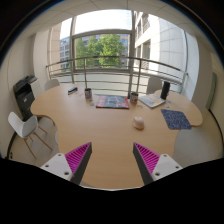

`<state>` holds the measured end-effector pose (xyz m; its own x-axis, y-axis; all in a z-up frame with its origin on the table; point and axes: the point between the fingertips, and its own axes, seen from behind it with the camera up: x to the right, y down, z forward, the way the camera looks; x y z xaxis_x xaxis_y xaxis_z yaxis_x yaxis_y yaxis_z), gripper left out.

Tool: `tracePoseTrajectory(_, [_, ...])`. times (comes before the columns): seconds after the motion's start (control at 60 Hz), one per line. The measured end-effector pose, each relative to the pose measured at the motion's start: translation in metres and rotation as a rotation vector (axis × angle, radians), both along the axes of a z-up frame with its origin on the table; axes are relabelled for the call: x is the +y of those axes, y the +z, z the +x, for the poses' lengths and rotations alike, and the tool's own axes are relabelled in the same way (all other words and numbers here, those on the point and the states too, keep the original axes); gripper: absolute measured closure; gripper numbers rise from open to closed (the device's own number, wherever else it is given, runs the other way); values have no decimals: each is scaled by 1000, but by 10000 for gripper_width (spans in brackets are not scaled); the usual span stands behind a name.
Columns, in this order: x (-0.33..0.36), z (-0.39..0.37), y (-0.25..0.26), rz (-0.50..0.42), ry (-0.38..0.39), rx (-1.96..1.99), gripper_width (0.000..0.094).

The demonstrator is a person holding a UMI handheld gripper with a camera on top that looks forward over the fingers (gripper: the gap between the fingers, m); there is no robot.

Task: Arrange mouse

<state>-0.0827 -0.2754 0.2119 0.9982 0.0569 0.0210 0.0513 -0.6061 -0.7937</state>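
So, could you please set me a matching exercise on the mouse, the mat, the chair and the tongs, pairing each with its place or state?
Things:
1. mouse
2. blue mat
3. white chair
4. tongs

Places or states:
A. open, with nothing between the fingers
B. on the floor, drawn up beside the table
C. on bare wood, beyond the tongs
D. flat on the table, just past the mouse towards the table's edge

Pairs: 1-C, 2-D, 3-B, 4-A
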Motion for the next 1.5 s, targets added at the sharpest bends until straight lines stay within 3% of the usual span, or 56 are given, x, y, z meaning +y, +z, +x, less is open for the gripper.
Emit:
tracePoseTrajectory(0.283, [-8,33,-44,-35,-97,-33,83])
tracePoseTrajectory(0.483, [28,95,-87,-38,-163,-62,83])
tracePoseTrajectory(0.717, [142,142,-130,4,-165,-59,85])
tracePoseTrajectory(1.0, [301,165,-194,26,-114,-35,98])
tracePoseTrajectory(1.117, [334,168,-223,-2,-90,-25,190])
tracePoseTrajectory(1.15, [338,167,-229,-12,-81,-20,238])
tracePoseTrajectory(1.2, [344,163,-228,1,-61,3,381])
tracePoseTrajectory(1.383, [347,164,-226,12,-29,-24,513])
tracePoseTrajectory(1.5, [348,157,-221,1,-6,-20,527])
